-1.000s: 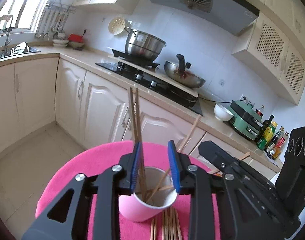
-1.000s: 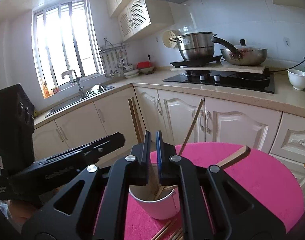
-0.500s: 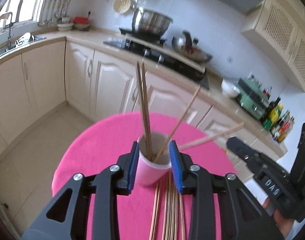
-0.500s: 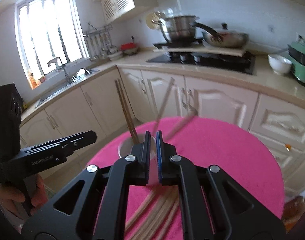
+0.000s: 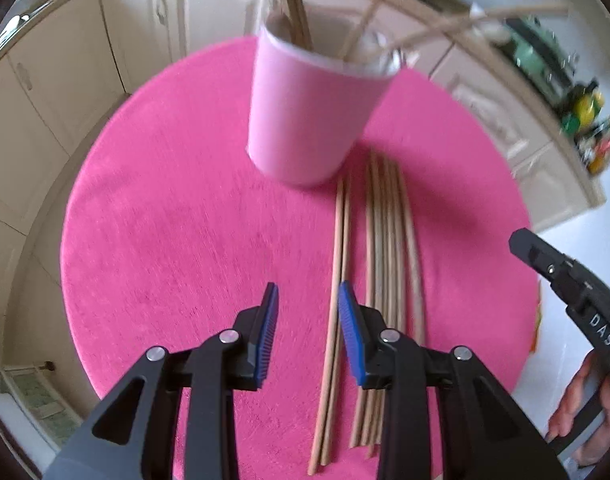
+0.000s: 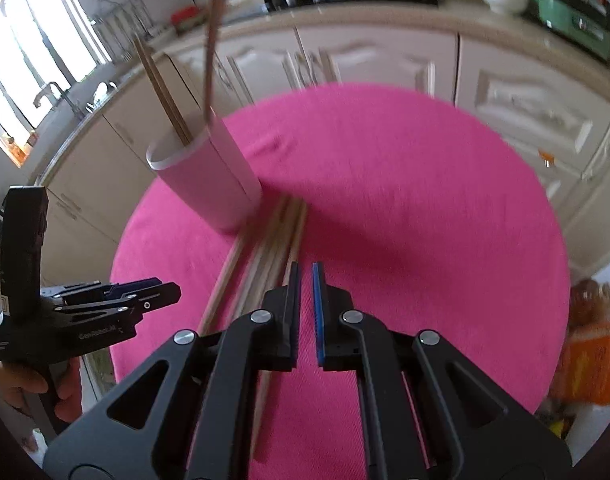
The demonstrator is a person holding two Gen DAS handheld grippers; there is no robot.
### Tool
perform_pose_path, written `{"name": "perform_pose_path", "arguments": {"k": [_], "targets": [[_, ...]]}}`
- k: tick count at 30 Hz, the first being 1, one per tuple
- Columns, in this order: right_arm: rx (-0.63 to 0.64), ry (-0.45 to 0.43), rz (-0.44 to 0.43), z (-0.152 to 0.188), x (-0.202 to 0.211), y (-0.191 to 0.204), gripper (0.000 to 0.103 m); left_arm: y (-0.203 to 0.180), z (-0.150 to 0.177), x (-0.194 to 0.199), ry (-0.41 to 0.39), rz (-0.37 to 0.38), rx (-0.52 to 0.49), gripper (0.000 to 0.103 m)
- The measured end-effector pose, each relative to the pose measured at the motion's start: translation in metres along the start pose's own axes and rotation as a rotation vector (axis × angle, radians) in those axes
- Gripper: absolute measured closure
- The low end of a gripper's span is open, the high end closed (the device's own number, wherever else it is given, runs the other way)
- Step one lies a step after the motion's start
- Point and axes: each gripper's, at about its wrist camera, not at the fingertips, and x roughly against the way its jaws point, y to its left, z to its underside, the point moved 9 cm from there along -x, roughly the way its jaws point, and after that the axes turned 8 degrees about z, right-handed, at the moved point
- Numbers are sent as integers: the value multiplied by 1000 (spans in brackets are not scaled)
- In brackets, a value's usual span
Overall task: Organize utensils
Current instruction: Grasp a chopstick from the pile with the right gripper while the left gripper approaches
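A: Reaching down over the round table with its bright pink fuzzy cover, the left gripper has its blue-padded jaws partly apart with nothing between them. The nearest pair of thin pale wooden chopsticks runs just inside its right-hand pad, so I'd shift slightly to the right before closing, or the pad will land on top of them.

B: And the right gripper?

A: Its jaws stand closed, nothing held. It hangs over the near ends of the same loose bundle, a bit right of it. It would have to open before it could pick anything up, so I'd let the left one take this grab.

B: How should the grab go?

A: The sticks lie flat and side by side, touching, running from the near edge toward the far side. Going for the outer left pair is easiest, I think: one pad has bare cloth to slide down onto. Pinch near the middle of the length so the sticks don't swing when lifted. The soft cover may let the pads dig under a little.

B: Where do they end up?

A: Farther off, the pale pink paper cup stands upright, its base just touching the far ends of the bundle. Several chopsticks already lean out of it at different angles. Tip the new pair upright and lower them into a gap; the cup looks light and could topple if nudged.
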Motion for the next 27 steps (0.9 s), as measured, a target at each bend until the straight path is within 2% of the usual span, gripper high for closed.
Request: {"name": "perform_pose_path", "arguments": {"k": [6,10,17,20,27], "targets": [[-15,72,-9,19,-15,-1,96,0,12,-19,58,-9,-13,72],[-17,99,-19,23,-21,-1,96,4,16,-29,85,-54,-37,72],[-20,138,-24,23,-29,1,96,-9,10,-37,109,-64,-49,72],[-14,168,-33,25,-36,6,96,-15,9,-40,122,-98,-77,71],[5,223,-34,29,-49,26,96,-23,1,-49,145,-99,-73,71]]}}
